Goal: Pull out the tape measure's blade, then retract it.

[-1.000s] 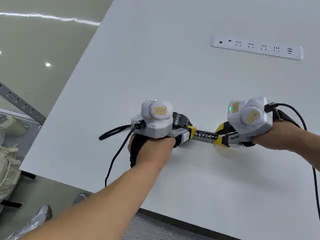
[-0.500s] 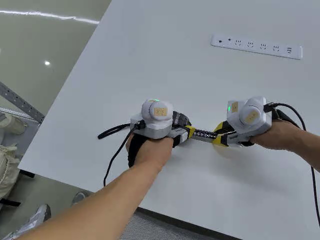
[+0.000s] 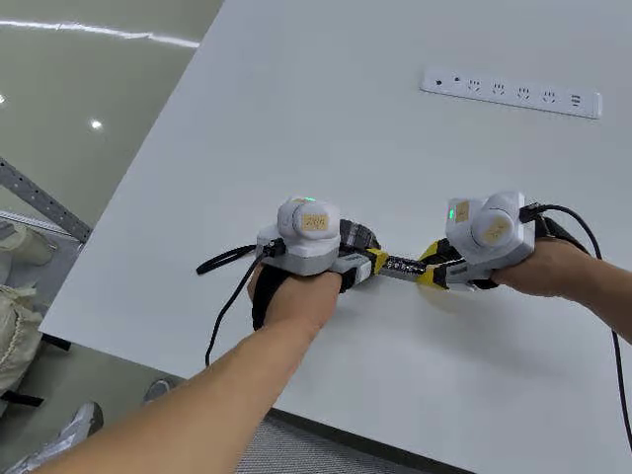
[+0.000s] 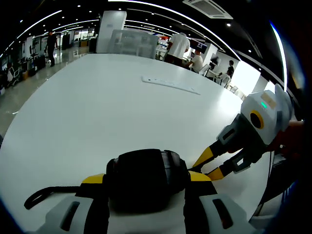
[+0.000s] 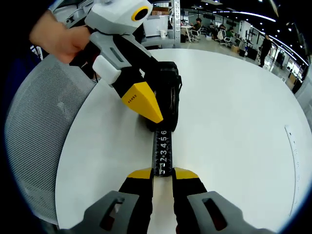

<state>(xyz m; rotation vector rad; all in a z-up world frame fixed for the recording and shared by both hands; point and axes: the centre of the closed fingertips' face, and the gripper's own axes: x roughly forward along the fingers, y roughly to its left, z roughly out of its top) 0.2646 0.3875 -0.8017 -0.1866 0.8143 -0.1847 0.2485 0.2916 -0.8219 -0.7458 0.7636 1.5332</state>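
At the bottom of the head view the person's left forearm (image 3: 197, 415) reaches up from the lower left corner, and the left hand (image 3: 296, 296) grips the left gripper (image 3: 360, 255) just left of the frame's middle. A black cable (image 3: 232, 286) loops from it toward the left edge of the white table (image 3: 346, 99). This gripper's jaws are closed on the tape measure's black case (image 3: 357, 235); in the left gripper view the case sits at the bottom centre, clamped between the two yellow-tipped jaws. To the right of centre in the head view the right hand (image 3: 543, 269) holds the right gripper (image 3: 430, 267), which points left toward the case. Its jaws are nearly together and pinch the end of the blade (image 3: 403, 265), a short black strip with white numerals that spans the gap between the two grippers just above the tabletop. In the right gripper view the blade runs straight up from between the yellow tips at bottom centre to the case in the upper middle, with the numerals 2 to 6 readable. Farther up the table, in the upper right of the head view, a white power strip (image 3: 511, 92) lies flat, well apart from both grippers. Beyond the table's left edge a grey-green floor (image 3: 79, 99) fills the upper left corner.
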